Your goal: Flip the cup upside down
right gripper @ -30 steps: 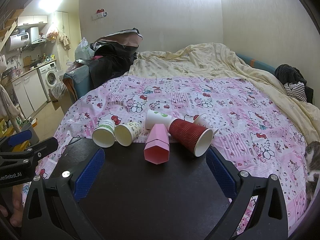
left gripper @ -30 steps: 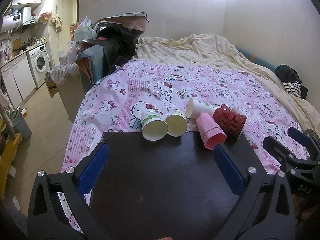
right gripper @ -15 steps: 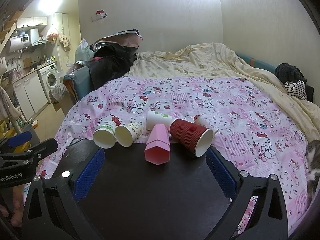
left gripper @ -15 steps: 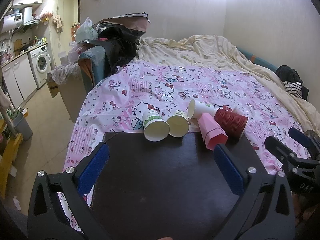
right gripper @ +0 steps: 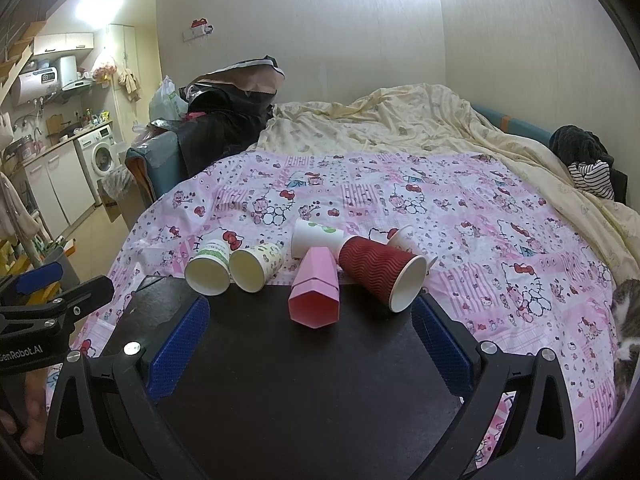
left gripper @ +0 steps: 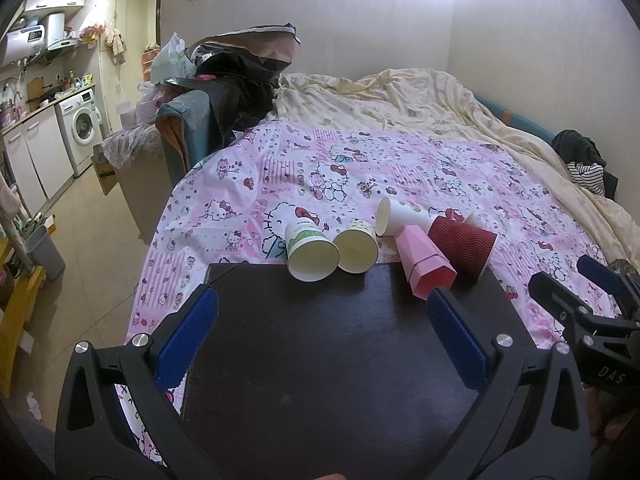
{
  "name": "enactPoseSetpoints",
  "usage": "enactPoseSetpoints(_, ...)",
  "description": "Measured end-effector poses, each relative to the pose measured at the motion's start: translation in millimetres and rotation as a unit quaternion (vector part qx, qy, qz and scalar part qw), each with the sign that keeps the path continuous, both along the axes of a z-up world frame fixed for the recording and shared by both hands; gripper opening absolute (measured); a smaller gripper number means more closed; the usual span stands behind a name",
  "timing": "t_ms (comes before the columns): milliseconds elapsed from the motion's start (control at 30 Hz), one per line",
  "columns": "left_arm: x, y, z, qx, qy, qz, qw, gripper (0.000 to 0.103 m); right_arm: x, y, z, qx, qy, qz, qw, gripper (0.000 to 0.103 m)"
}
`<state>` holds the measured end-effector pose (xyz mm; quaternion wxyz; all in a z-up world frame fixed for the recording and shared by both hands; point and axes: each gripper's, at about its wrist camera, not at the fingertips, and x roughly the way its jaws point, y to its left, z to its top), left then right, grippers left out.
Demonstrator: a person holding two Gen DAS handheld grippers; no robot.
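Several cups lie on their sides along the far edge of a dark board (left gripper: 340, 360) on the bed: a green-labelled white cup (left gripper: 310, 254), a yellow-patterned cup (left gripper: 357, 249), a white dotted cup (left gripper: 400, 216), a pink faceted cup (left gripper: 424, 266) and a red ribbed cup (left gripper: 460, 246). They also show in the right wrist view: green-labelled (right gripper: 210, 268), yellow (right gripper: 256, 266), pink (right gripper: 316, 294), red (right gripper: 384, 272). My left gripper (left gripper: 322, 316) is open and empty, short of the cups. My right gripper (right gripper: 310, 326) is open and empty, its fingers flanking the pink cup's mouth at a distance.
The board (right gripper: 300, 392) lies on a pink Hello Kitty sheet (right gripper: 400, 192). A cream duvet (right gripper: 400, 128) is behind it. A chair piled with bags (left gripper: 224, 92) stands at the left. A cat (right gripper: 626, 332) lies at the right edge. Kitchen units (left gripper: 48, 148) are far left.
Both grippers have drifted slightly; the cups sit a little lower and nearer in the left wrist view. Nothing was grasped and no cup moved.
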<state>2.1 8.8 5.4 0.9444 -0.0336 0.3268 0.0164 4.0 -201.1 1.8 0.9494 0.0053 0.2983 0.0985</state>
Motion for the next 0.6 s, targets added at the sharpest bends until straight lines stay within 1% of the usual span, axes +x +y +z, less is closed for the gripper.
enactPoseSetpoints(600,-0.6,-0.9,-1.7,-0.002,0.0,0.0,1.0,0.103,-1.4,-2.6,2.0,0.005,-0.003,0.0,1.0,0.103)
